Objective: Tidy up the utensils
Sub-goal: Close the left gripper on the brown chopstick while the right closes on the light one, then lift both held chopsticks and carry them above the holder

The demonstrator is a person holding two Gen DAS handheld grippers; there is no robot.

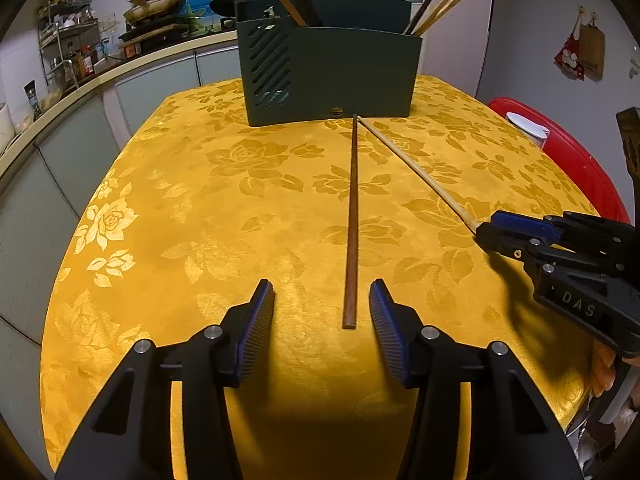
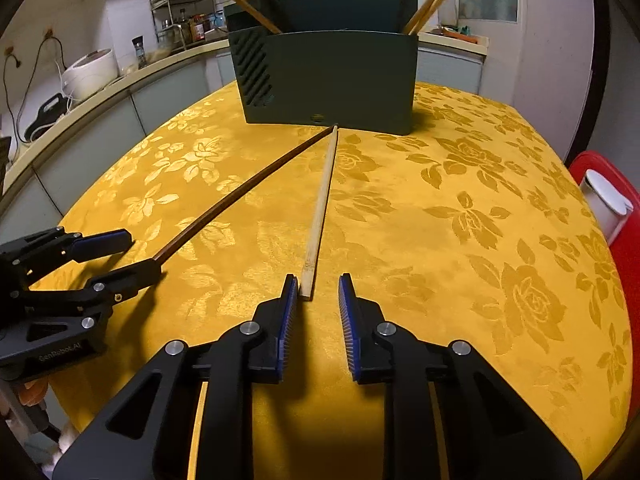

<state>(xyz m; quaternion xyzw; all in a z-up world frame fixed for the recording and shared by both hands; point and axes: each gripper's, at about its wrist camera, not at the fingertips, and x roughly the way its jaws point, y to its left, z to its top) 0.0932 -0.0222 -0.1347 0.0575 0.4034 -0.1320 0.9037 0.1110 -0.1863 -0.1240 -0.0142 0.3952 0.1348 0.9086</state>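
Note:
Two chopsticks lie on the yellow floral tablecloth (image 1: pixel 160 208), their far tips meeting in front of a dark green utensil holder (image 1: pixel 332 76) (image 2: pixel 328 80) that has several chopsticks standing in it. The dark brown chopstick (image 1: pixel 352 216) (image 2: pixel 240 196) has its near end between the fingers of my left gripper (image 1: pixel 322 292) (image 2: pixel 140 254), closer to the right pad, with gaps on both sides. The pale wooden chopstick (image 2: pixel 320 208) (image 1: pixel 420 172) ends between the fingers of my right gripper (image 2: pixel 318 280) (image 1: pixel 486 230). It rests against the left pad; the right pad stands apart.
A red stool (image 1: pixel 580 160) (image 2: pixel 592 168) with a white cup (image 2: pixel 608 200) stands beside the table's right edge. A curved kitchen counter (image 1: pixel 100 80) runs along the left with a rice cooker (image 2: pixel 88 72), a spice rack and pans.

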